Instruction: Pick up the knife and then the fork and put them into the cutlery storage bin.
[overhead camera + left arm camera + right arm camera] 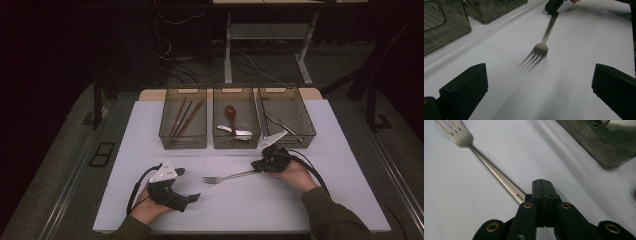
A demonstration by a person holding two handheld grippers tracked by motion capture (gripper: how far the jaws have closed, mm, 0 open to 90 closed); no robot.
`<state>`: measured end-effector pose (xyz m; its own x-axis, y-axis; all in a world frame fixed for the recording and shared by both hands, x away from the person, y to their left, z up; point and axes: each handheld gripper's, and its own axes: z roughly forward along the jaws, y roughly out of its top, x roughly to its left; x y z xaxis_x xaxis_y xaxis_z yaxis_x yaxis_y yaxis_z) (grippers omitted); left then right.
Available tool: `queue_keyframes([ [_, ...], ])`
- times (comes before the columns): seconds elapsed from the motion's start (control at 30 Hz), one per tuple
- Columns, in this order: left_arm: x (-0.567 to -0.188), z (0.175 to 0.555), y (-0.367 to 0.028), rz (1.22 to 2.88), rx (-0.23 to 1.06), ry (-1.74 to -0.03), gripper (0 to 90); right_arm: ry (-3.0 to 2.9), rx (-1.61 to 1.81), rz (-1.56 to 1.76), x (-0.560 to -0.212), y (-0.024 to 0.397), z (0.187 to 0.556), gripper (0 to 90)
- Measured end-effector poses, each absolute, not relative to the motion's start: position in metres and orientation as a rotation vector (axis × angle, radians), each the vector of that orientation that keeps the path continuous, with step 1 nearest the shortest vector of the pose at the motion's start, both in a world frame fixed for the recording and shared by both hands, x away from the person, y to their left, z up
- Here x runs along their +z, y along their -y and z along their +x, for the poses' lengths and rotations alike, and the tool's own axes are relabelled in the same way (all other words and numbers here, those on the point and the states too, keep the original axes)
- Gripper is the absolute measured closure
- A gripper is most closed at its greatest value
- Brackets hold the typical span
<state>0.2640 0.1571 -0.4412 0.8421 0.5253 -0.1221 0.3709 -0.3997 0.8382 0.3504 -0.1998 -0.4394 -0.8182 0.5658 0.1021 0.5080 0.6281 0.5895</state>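
On the white counter (150, 150), just in front of three smoked see-thru plastic bins, a silver metal fork (227, 176) lies flat, tines pointing away from the right tongs (259, 167), which are clamped shut on the handle's end. Right tongs view: both black jaws pressed together over the fork (496, 173) handle tip, a small maker's stamp visible just ahead of the pads; tines reach toward the frame's upper left.

Left tongs (192, 199) sit on the near side of the fork, well apart from it, jaws spread wide w/ nothing between them. Left tongs view: the fork (544, 42) lies ahead betw. the two black jaws, untouched by them, the right tongs (552, 8) gripping its far end.

Beyond the fork, the bins stand side by side: left bin (165, 131) holds brown wooden chopsticks (183, 119); middle bin (217, 135) holds a dark red spoon (231, 114) and a white piece I can't ID; right bin (306, 122) holds thin metal utensils, type unclear. Middle bin is the one nearest the fork's handle end.

A hand and olive sleeve (330, 212) back each of the tongs from the counter's near edge.
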Motion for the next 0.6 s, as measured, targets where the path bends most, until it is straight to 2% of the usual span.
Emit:
queue_keyframes([
  [0.6,-0.44,0.264,-0.157,2.029,0.198,-0.656,0.0,-2.851,0.912,0.837,-0.436,0.203,0.328,89.0],
])
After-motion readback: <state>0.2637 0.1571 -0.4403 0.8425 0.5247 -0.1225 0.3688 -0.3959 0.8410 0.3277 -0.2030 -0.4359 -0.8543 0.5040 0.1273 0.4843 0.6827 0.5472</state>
